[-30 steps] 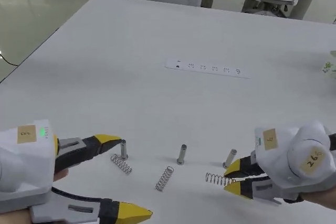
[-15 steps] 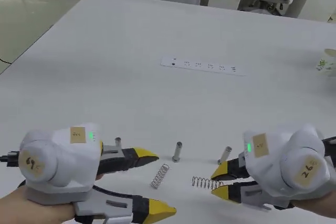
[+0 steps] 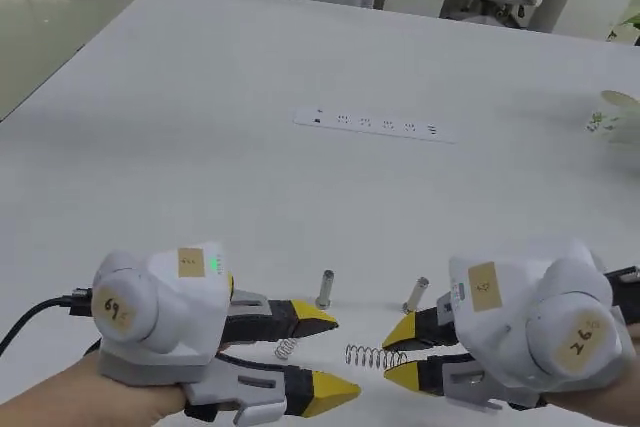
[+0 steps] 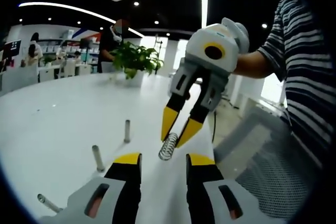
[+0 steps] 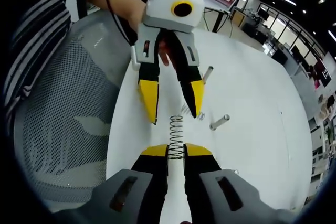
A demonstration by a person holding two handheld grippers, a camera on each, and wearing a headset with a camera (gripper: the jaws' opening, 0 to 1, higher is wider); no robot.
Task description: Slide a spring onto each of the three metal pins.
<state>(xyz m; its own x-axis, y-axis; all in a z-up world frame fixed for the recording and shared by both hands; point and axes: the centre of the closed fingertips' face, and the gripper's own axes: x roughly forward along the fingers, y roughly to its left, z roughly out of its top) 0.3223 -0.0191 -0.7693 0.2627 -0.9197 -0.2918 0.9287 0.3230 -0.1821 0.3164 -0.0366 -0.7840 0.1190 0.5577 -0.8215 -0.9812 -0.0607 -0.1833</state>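
spring (image 5: 176, 129) in right gripper (image 5: 176, 151), third pin (image 4: 47, 203) — left gripper view's edge

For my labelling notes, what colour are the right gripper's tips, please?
Yellow; the right gripper shows best in the head view.

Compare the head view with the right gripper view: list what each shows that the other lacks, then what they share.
Head view adds the power strip and a cup farther along the table. Right gripper view adds a mesh chair beside the table edge and a striped sleeve. Both share the right tool shut on a spring, the open left tool, two pins and a loose spring.
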